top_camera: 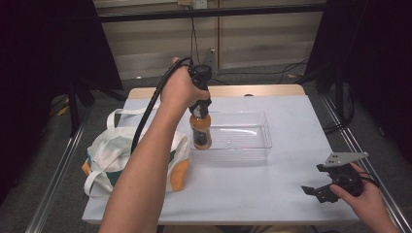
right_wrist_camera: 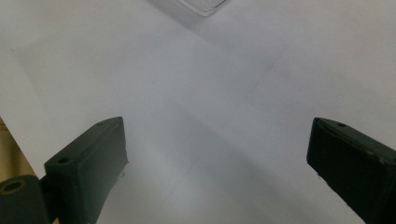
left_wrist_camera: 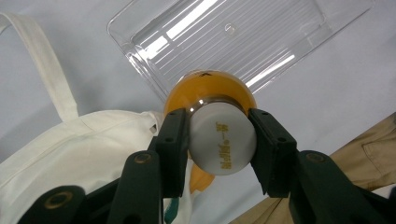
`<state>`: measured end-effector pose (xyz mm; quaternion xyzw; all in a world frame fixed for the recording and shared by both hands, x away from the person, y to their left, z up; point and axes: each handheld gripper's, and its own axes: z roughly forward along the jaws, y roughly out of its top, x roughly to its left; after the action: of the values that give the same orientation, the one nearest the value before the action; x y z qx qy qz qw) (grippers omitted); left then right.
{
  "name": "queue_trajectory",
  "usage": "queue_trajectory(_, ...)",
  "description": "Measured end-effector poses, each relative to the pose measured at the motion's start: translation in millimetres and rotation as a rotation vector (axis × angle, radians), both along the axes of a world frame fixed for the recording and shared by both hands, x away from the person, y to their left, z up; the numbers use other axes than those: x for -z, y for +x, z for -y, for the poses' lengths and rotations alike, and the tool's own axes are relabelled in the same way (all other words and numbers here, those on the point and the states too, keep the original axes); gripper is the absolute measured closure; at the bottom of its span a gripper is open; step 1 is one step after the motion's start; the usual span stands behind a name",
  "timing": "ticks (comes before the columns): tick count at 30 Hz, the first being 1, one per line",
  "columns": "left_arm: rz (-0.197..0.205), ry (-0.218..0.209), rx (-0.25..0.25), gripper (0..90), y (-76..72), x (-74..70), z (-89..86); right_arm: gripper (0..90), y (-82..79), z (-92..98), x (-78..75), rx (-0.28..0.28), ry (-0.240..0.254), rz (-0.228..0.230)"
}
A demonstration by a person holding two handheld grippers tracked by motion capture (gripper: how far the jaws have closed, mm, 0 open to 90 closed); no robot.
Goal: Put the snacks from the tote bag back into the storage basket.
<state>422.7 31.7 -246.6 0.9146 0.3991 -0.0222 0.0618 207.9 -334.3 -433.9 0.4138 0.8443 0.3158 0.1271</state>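
Over tray (top_camera: 243,133) edge | orange bottle (top_camera: 200,131), white cap (left_wrist_camera: 223,138) | L jaws clamped

Lab: black curtains (top_camera: 43,58), cabled floor (top_camera: 272,73)

Bright overhead light; glare streaks on clear tray (left_wrist_camera: 243,37); dark room edges; soft focus.

The left arm reaches forward, its tongs (top_camera: 200,112) pointing down with jaws closed on a bottle cap (left_wrist_camera: 223,138). The right tongs (top_camera: 324,187) rest low, jaws wide apart.
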Motion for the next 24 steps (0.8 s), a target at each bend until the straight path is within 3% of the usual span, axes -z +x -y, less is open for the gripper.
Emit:
queue_trajectory(3,0.006,0.017,0.002,59.4,0.4,0.8,-0.7,4.8,0.3,-0.2,-0.1,-0.006,-0.002,0.0)
queue_trajectory(24,-0.007,0.014,-0.004,59.4,1.8,14.0,-5.7,4.8,0.1,0.7,-0.7,-0.002,-0.001,-0.001)
